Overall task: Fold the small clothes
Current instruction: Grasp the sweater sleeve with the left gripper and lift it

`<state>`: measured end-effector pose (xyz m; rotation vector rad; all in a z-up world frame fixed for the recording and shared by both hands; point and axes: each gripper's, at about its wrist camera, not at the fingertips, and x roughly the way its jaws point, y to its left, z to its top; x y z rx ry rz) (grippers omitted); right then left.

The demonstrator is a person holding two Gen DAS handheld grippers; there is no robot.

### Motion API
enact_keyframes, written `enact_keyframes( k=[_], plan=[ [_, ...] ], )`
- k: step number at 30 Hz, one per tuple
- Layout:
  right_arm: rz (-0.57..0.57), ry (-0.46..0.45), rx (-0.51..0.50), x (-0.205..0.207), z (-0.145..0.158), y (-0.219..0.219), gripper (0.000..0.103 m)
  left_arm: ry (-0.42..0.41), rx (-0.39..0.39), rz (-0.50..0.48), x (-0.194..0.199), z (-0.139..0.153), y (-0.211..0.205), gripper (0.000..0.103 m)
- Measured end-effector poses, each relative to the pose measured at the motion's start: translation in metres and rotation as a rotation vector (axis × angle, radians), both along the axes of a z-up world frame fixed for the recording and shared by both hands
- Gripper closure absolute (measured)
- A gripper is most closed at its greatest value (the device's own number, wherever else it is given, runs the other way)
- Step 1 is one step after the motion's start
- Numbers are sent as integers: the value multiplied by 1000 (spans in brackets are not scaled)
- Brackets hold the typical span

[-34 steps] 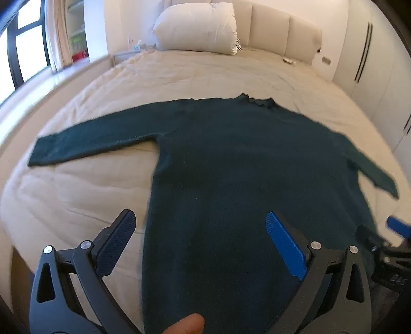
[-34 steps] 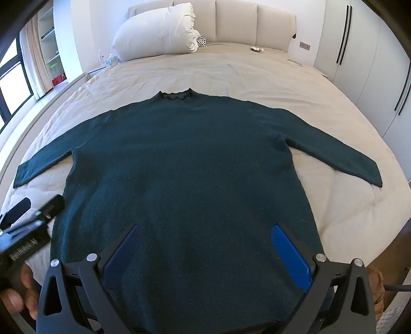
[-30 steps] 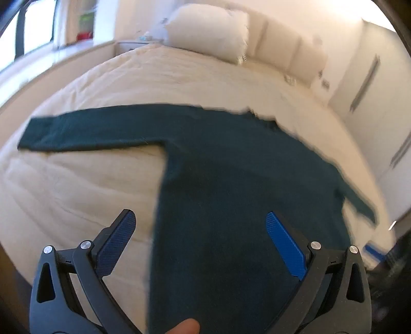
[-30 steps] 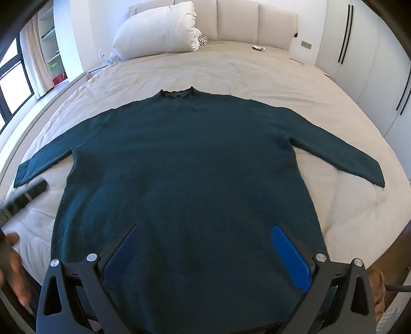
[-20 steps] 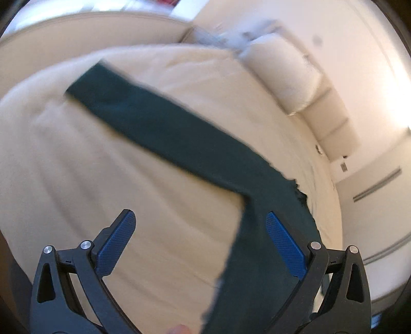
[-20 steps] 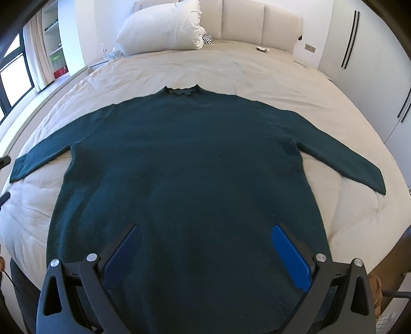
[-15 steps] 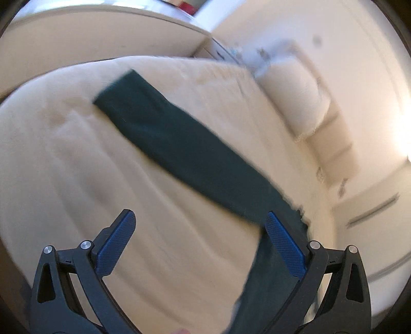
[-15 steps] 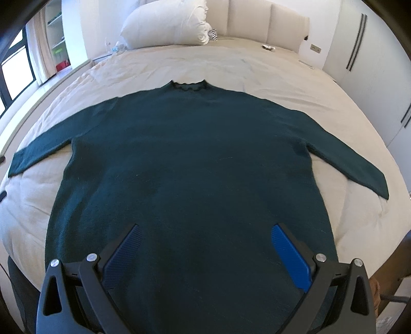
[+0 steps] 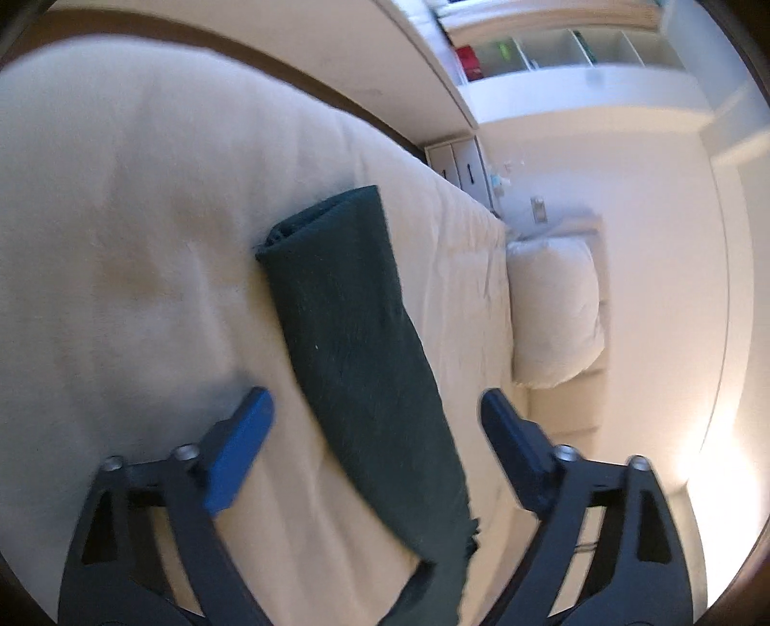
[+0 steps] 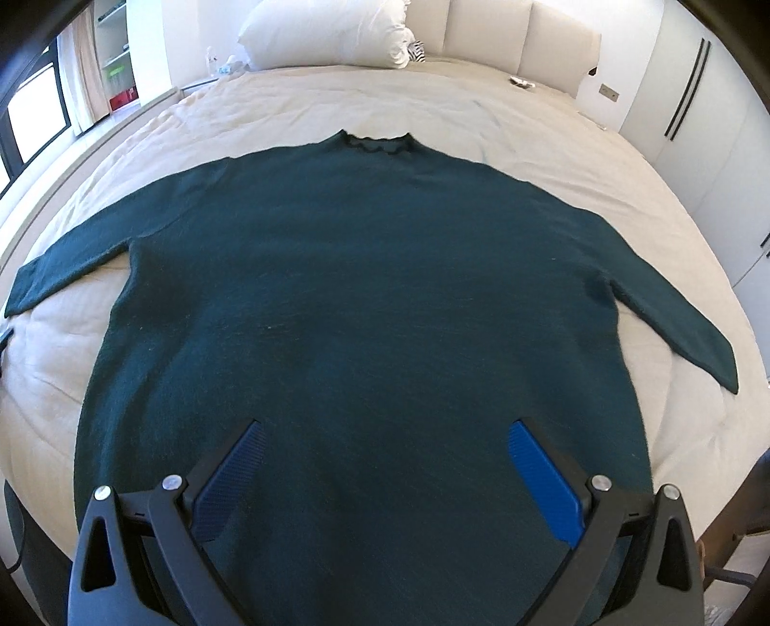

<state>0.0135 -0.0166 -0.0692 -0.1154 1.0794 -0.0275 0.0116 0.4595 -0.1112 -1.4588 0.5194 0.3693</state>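
sweater (image 10: pixel 365 298): flat on bed (image 10: pixel 337 101)
left claw (image 9: pixel 378 414): closing, sleeve (image 9: pixel 351 337) between its pads, untouched
right claw (image 10: pixel 385 450): wide, above hem

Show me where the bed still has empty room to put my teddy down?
Bare bedding lies between the sweater collar and the pillow, and beside each sleeve near the bed's edges. The middle is crowded: the sweater covers it.

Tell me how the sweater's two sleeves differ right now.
The left sleeve runs between the jaws of the left gripper, which are closing but not yet pressing it; the right sleeve has no gripper near it. Both are dark green, lie flat on the bed and stretch out from the sweater's body.
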Motion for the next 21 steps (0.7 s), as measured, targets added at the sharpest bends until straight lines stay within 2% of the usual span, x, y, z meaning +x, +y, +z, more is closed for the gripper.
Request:
enact_keyframes(
  k=[1, 4, 5, 10, 12, 14, 15, 17, 21],
  plan=[
    [3, 3, -2, 1, -1, 1, 0, -34, -17, 13, 6, -10, 7, 28],
    [6, 9, -3, 5, -3, 2, 0, -43, -51, 57, 29, -30, 8, 29],
    [3, 11, -1, 7, -4, 1, 0, -47, -55, 71, 20, -25, 7, 29],
    [-3, 15, 13, 11, -9, 0, 0, -77, -81, 148, 38, -38, 16, 30],
    [-2, 15, 13, 12, -10, 0, 0, -78, -71, 154, 47, -31, 23, 41],
    [-9, 11, 20, 13, -10, -2, 0, -71, -68, 146, 58, -33, 25, 73],
    [-14, 9, 26, 13, -10, -4, 0, -61, -68, 134, 66, -35, 26, 75],
    [-29, 5, 45, 14, -11, -9, 0, -34, -29, 102, 81, -32, 25, 87],
    [-68, 2, 109, 17, -11, -26, 4, 6, 148, -5, 121, 6, 8, 92]
  ],
)
